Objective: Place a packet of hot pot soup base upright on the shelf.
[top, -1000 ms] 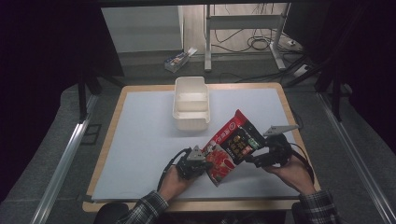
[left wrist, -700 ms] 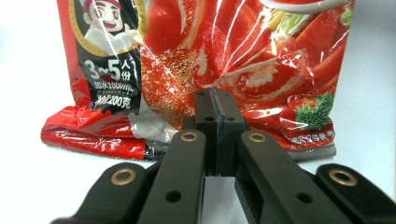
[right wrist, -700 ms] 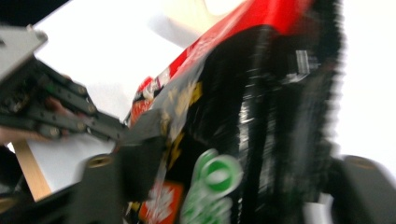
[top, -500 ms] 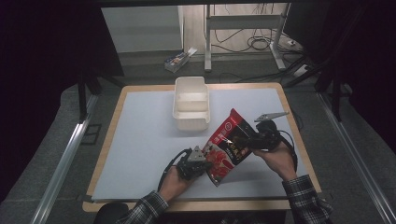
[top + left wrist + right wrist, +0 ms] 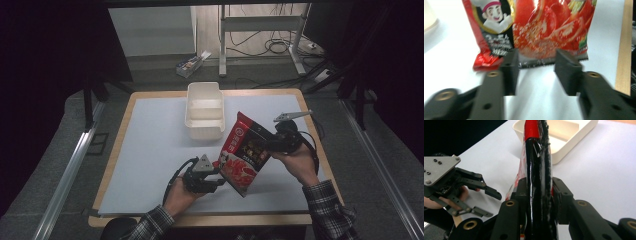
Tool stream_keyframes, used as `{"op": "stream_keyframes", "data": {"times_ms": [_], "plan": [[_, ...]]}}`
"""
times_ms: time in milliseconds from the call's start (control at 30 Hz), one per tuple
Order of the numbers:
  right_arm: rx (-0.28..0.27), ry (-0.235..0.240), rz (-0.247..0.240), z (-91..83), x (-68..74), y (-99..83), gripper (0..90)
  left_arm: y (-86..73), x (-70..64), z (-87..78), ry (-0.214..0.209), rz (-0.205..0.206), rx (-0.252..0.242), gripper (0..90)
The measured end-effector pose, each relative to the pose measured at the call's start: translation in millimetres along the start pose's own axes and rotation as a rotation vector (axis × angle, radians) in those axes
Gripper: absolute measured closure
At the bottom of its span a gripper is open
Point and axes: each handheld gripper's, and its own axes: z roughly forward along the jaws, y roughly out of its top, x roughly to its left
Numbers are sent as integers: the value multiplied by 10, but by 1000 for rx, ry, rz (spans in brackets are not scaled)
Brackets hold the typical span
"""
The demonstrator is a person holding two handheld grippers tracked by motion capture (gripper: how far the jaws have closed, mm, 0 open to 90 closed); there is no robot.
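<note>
Pouch [image 5: 245,152] edge-on hides right gripper [image 5: 539,195] pads (clamped on it); left gripper [image 5: 536,67] gapes.

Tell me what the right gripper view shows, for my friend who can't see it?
The right gripper is shut on a red and black bag, seen edge-on and standing up between its jaws. Behind the bag a white tray sits on the white table, and the left gripper waits open at the left.
</note>
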Motion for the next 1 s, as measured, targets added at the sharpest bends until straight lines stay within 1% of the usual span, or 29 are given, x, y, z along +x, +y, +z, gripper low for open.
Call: {"op": "stream_keyframes", "data": {"times_ms": [67,100,133,200,233,333,367,433,600,733,767,867,1000], "plan": [[-3,-16,-13,-30,9,53,697,-6,-6,-43,13,-3,-11,379],[-5,-29,-22,-44,13,78,696,-12,-4,-58,16,-5,-11,341],[-9,-39,-31,-60,11,103,695,-20,-5,-74,27,0,-10,303],[-16,-61,-43,-96,0,146,693,-36,-14,-105,44,5,-9,263],[-20,-68,-39,-114,-9,163,693,-40,-18,-115,47,4,-7,243],[-33,-80,-35,-153,-55,205,692,-64,-38,-152,72,3,0,190],[-42,-84,-29,-175,-89,238,692,-76,-45,-168,81,1,5,161],[-46,-86,-31,-180,-102,250,691,-102,-48,-203,92,-4,10,152],[-56,-103,-28,-189,-170,344,688,-182,-29,-298,105,-46,10,125],[-57,-117,-29,-178,-220,419,687,-244,-23,-369,113,-66,8,114],[-64,-123,-23,-174,-249,463,688,-262,-25,-386,113,-71,8,111],[-70,-126,-17,-165,-278,503,687,-299,-49,-410,121,-72,16,108],[-78,-132,-13,-148,-324,596,687,-332,-90,-421,133,-58,32,97]]}}
